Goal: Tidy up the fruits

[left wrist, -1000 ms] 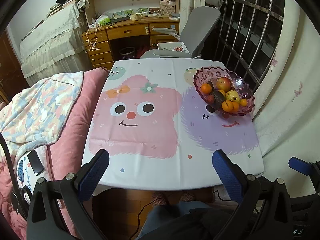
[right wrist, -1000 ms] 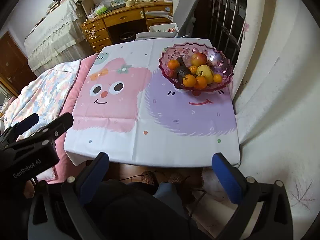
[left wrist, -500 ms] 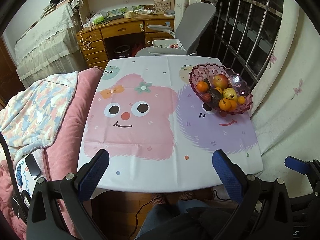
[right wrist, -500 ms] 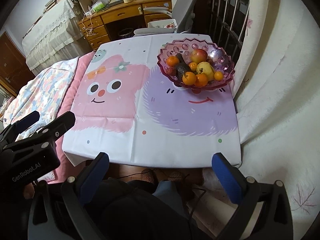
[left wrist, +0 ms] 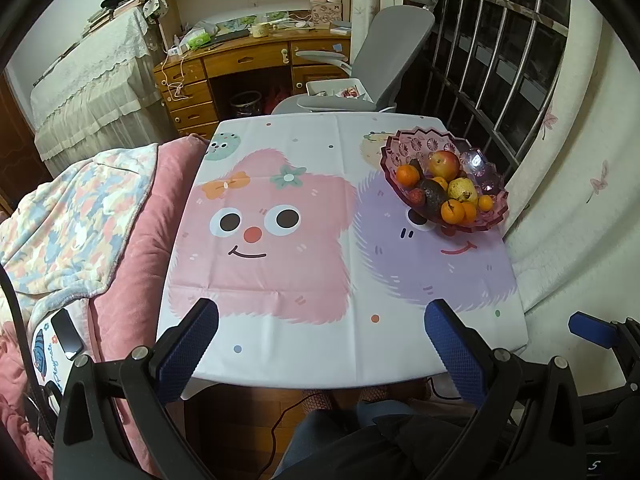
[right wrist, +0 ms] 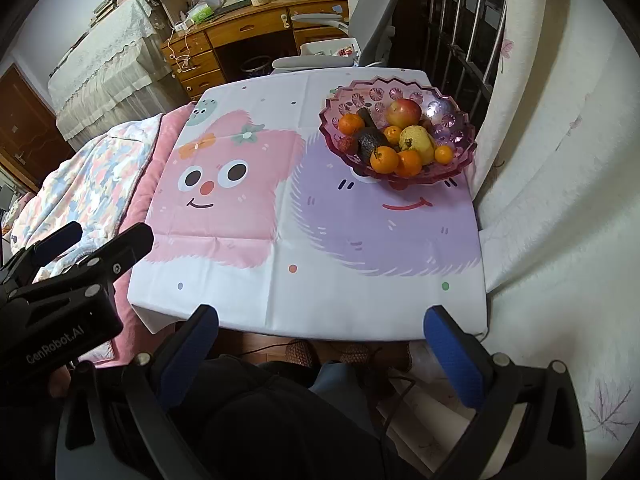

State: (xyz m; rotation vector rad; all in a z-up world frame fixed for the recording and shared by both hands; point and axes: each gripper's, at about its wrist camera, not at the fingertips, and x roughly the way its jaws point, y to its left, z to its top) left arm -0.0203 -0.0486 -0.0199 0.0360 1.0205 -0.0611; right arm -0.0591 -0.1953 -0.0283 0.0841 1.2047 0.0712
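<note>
A pink glass bowl (left wrist: pixel 490 222) (right wrist: pixel 460 160) stands at the table's far right, holding several oranges (left wrist: pixel 452 211) (right wrist: pixel 384 160), an apple (left wrist: pixel 443 162) (right wrist: pixel 403 112), a yellow pear (left wrist: pixel 462 189) (right wrist: pixel 416 138) and a dark avocado (left wrist: pixel 433 195) (right wrist: pixel 370 140). My left gripper (left wrist: pixel 322 334) is open and empty above the table's near edge. My right gripper (right wrist: pixel 322 334) is open and empty, also at the near edge. The bowl is far ahead of both.
The table (left wrist: pixel 280 340) wears a cartoon cloth with pink and purple faces. A bed with a pink quilt (left wrist: pixel 120 240) lies left. A grey chair (left wrist: pixel 384 52) and wooden desk (left wrist: pixel 240 60) stand behind. A barred window and curtain (left wrist: pixel 560 200) are right.
Both grippers have drawn slightly closer to the table and tilted, so the bowl sits a little lower and nearer in view. Both stay open and empty.
</note>
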